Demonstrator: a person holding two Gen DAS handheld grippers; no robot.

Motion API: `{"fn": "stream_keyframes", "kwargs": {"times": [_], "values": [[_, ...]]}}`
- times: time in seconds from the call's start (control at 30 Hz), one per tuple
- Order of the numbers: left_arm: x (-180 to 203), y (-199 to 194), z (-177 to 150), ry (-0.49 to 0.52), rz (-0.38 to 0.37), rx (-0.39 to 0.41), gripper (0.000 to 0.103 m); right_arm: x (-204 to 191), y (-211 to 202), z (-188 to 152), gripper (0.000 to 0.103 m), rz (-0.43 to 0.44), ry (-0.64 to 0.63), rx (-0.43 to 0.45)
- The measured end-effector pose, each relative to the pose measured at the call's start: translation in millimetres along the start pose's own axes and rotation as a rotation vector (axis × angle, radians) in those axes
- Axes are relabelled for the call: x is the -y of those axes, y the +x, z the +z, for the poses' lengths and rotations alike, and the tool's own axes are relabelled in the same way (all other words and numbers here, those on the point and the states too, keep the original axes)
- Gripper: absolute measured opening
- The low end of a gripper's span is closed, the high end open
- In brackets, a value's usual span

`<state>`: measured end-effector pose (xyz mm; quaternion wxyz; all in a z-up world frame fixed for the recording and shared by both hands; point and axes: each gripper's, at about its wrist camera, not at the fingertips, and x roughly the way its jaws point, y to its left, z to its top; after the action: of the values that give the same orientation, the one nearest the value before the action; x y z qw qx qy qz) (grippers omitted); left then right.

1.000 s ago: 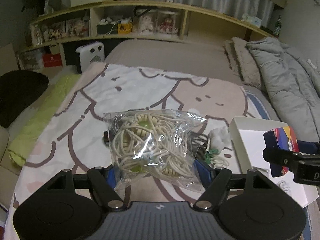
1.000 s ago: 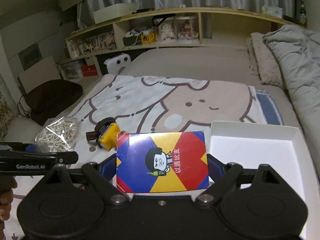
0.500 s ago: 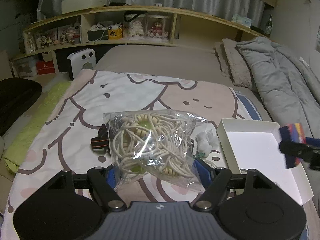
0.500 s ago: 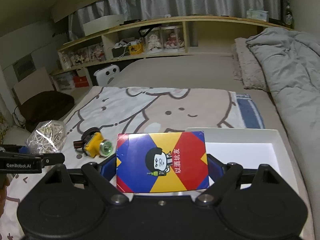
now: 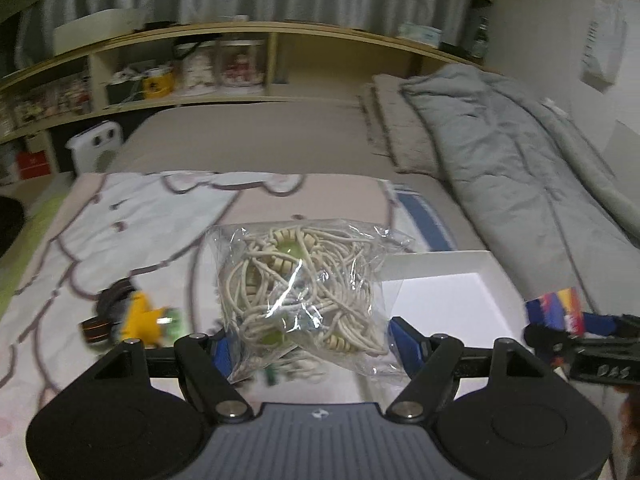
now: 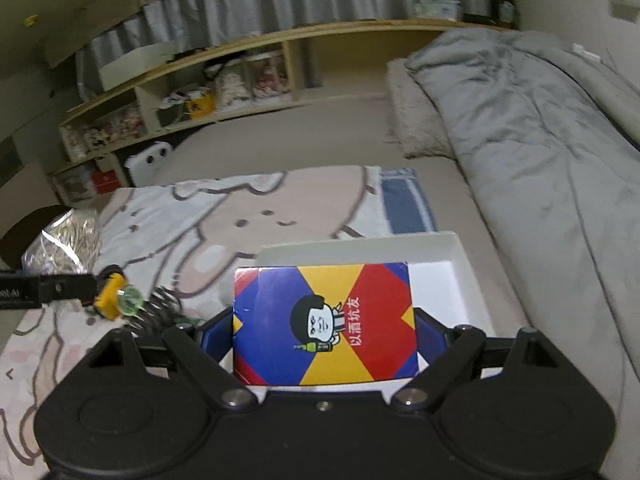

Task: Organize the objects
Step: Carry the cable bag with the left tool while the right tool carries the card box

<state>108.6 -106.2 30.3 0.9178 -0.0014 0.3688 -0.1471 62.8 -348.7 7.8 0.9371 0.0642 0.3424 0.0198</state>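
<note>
Your left gripper (image 5: 308, 344) hangs above the cartoon blanket (image 5: 132, 220), pointing up the bed toward the shelf (image 5: 240, 64), and your right gripper (image 6: 324, 332) hovers level beside it on the right. Both wrist views are blurred.

Your left jaws are closed on the lower edge of a clear bag of cords (image 5: 304, 288). The bag stands up out of the jaws, its tangle of cream cords and green beads filling the space just ahead of the fingers (image 5: 404, 340). In the right wrist view, that bag (image 6: 64, 244) shows far out to the left of your right jaws.

Your right jaws pinch a colourful card box (image 6: 324, 324) by its two side edges; it stands upright between the blue pads (image 6: 430, 332), its blue, yellow and red face turned back to the camera. From the left wrist view, only a sliver of it (image 5: 556, 308) shows to the right of the left jaws.

A white tray (image 6: 460, 256) lies directly ahead of and beneath your right jaws, behind the held box; its visible floor is bare white. The same tray (image 5: 492, 264) sits ahead and right of your left jaws, partly behind the bag.

A yellow headlamp (image 5: 140, 316) lies on the blanket to the left of your left jaws, with a coiled black item (image 6: 160, 304) just beside it.
</note>
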Motion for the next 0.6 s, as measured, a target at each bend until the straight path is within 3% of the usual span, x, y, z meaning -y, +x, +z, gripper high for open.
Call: {"fn": "stream_keyframes", "kwargs": {"times": [0.33,0.6], "values": [[73,39,5,0.075,-0.108,-0.058,0.076,44,13,-27,0.09,-0.121,-0.022,-0.106],[98,81,10,-0.022,-0.199,-0.151,0.076,52,35,-51,0.09,-0.104,-0.045,-0.244]]}}
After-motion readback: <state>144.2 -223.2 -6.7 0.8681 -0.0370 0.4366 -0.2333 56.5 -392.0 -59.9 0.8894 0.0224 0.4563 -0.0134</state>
